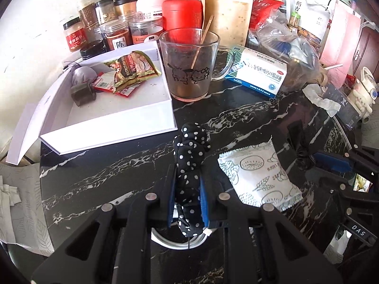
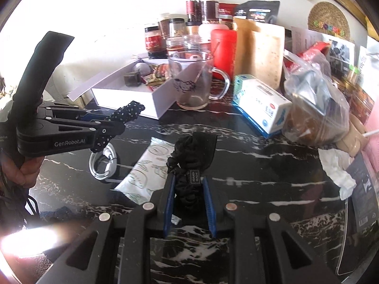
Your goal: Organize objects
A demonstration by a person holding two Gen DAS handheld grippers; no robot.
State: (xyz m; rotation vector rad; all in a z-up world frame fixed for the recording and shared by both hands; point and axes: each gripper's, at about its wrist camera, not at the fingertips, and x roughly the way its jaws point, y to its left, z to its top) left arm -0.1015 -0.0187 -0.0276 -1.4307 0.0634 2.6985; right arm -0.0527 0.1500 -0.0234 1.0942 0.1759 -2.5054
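My left gripper [image 1: 188, 184] is shut on a black polka-dot scrunchie [image 1: 190, 151], held above the black marble table [image 1: 106, 170]. It also shows at the left of the right wrist view [image 2: 111, 124], with the scrunchie [image 2: 126, 112] sticking out. My right gripper [image 2: 189, 184] is shut on a plain black scrunchie [image 2: 191, 156] with a small label; it appears at the right edge of the left wrist view [image 1: 302, 153]. An open white box [image 1: 113, 108] holding snack packets and small items lies at the left back. A white snack packet [image 1: 258, 177] lies flat on the table between the grippers.
A glass mug [image 1: 189, 64] with a stick stands beside the box. A medicine carton [image 1: 258, 73], a plastic bag [image 2: 315, 108], crumpled tissue [image 2: 336, 168], jars and a red canister [image 1: 182, 14] crowd the back. A white coiled cable [image 2: 103, 165] lies under the left gripper.
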